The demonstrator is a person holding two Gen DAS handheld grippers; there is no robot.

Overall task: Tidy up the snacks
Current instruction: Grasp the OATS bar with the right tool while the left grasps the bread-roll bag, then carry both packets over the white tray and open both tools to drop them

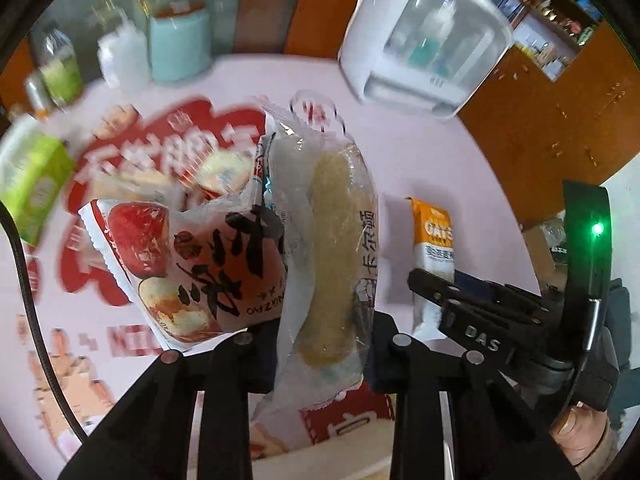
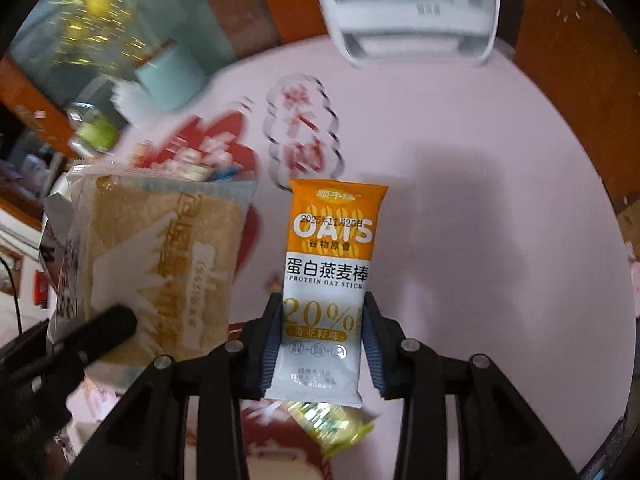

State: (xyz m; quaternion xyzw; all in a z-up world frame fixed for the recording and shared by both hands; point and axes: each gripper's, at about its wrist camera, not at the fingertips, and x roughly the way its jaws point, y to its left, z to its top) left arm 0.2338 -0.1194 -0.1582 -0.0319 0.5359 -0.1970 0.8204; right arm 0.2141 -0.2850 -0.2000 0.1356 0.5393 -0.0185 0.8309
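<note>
Orange oat stick [image 2: 326, 280] clamped in the right gripper [image 2: 322, 344], bread packet [image 1: 324, 248] pinched in the left gripper [image 1: 320, 356]; both lifted off the worktop [image 2: 480, 200], sorting looks midway.

Two close wrist views down onto one pink tablecloth [image 1: 440, 160], both facing the white appliance [image 2: 412, 12].

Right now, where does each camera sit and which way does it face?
Left wrist: on the left gripper, facing the pink table; shows its fingers on a bread pack, the right gripper and a thumb.
Right wrist: on the right gripper, same way; shows its fingers on the oat bar.
Shared: bread pack, oat bar, table, white appliance.
</note>
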